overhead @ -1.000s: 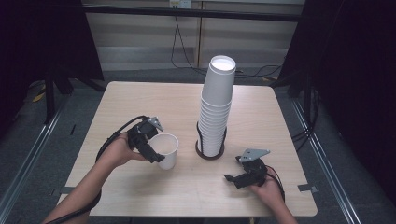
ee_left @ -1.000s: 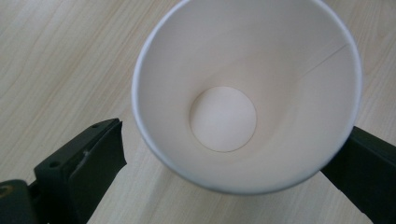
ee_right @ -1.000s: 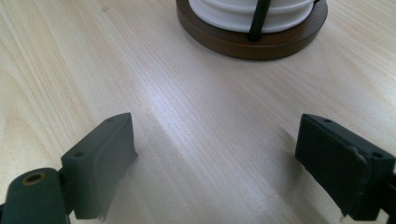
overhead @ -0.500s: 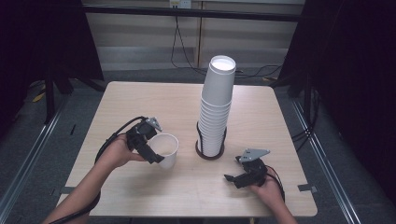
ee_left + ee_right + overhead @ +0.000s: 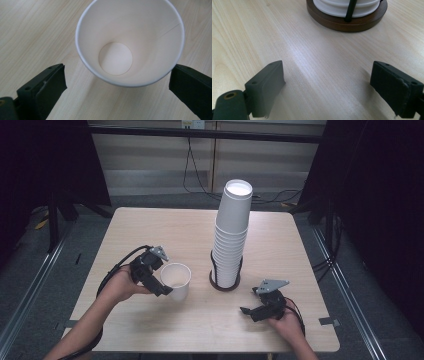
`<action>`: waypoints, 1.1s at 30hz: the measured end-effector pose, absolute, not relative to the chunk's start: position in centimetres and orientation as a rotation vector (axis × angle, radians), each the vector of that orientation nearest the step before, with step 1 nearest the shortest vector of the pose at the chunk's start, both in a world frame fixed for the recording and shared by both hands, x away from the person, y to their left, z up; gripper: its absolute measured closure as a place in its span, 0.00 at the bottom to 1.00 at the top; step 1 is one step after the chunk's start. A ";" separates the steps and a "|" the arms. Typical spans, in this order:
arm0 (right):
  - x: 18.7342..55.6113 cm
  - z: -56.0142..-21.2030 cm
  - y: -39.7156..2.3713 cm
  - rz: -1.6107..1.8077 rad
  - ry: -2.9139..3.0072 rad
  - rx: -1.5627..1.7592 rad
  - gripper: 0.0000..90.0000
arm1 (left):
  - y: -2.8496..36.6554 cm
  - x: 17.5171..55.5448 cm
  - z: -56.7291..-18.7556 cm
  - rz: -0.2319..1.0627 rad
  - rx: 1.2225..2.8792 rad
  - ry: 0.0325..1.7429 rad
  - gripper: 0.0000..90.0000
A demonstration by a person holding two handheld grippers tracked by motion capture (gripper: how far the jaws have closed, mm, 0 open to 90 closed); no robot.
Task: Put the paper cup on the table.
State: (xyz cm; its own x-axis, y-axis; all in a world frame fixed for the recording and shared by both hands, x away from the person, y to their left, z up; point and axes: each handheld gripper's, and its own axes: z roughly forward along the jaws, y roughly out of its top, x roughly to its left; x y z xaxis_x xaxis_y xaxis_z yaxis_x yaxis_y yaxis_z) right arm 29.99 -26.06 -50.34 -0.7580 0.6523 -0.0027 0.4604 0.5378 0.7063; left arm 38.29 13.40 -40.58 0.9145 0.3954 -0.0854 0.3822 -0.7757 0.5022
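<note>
1. Our left gripper (image 5: 159, 281) sits spread wide on the wooden table (image 5: 150, 227), with a single white paper cup (image 5: 175, 281) standing upright right at its jaws.
2. In the left gripper view that paper cup (image 5: 130, 42) is just ahead of and between the two black jaws, mouth up and empty. There's a gap on both sides, so we're not gripping it; the right jaw is very near the rim, and we can't say for sure if it brushes it.
3. Our right gripper (image 5: 252, 310) is also wide open and holding nothing, resting low near the table's near edge.
4. Straight ahead of the right gripper's jaws is a round dark wooden base (image 5: 347, 21) carrying the tall stack of white cups (image 5: 231, 232), with thin black posts alongside it.
5. From the left gripper, the stack is just past the single cup, toward our right hand (image 5: 285, 322).
</note>
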 end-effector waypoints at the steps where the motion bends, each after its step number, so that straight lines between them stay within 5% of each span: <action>1: 30.0 -50.3 -26.1 1.037 2.512 0.930 0.13 | 13.5 38.2 -40.6 0.034 2.535 0.571 0.02; 20: 30.0 -50.3 -26.1 1.037 2.512 0.930 0.13 | 15.9 37.1 -41.2 0.031 2.528 0.570 0.17; 33: 30.0 -50.3 -26.1 1.037 2.512 0.930 0.13 | 17.0 36.6 -42.1 0.058 2.511 0.593 0.17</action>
